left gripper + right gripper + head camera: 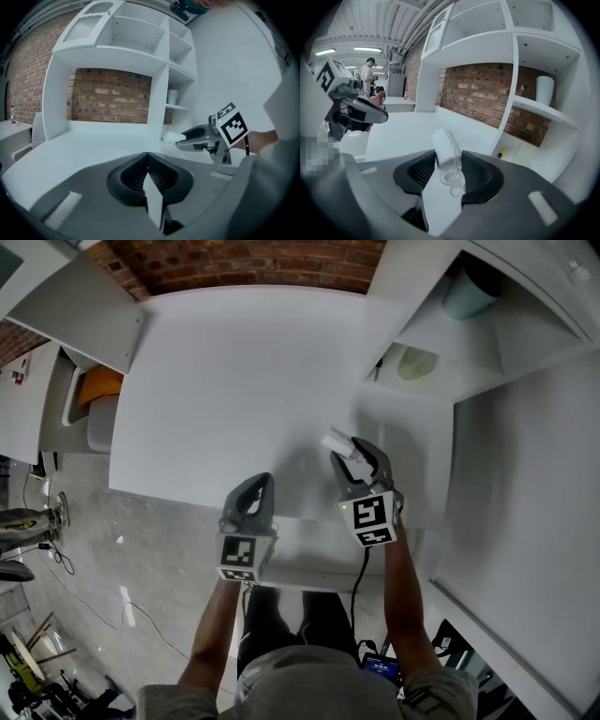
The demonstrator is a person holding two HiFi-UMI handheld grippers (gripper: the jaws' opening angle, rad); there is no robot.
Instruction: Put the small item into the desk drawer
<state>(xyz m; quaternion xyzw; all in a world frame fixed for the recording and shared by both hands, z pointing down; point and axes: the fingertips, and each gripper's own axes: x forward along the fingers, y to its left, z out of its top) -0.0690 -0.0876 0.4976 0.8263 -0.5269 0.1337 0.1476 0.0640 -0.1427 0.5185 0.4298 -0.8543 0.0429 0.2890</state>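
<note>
My right gripper [349, 448] [446, 161] is shut on a small white roll in clear wrap [444, 149] [336, 442], held above the white desk [234, 381] near its front right part. The roll sticks out past the jaws, also visible in the left gripper view as a white roll [172, 137] at the tip of the right gripper [180, 140]. My left gripper [258, 486] [147, 159] hangs at the desk's front edge, shut with nothing between its pads. The drawer front [314, 554] shows as a white strip below the desk edge, between my two arms.
White shelving [469, 343] stands at the right of the desk, holding a pale cup [466, 294] and a yellow-green object [417, 364]. A brick wall [244, 263] runs behind. Cables lie on the grey floor [112, 559] at the left. A person [370, 75] stands far off.
</note>
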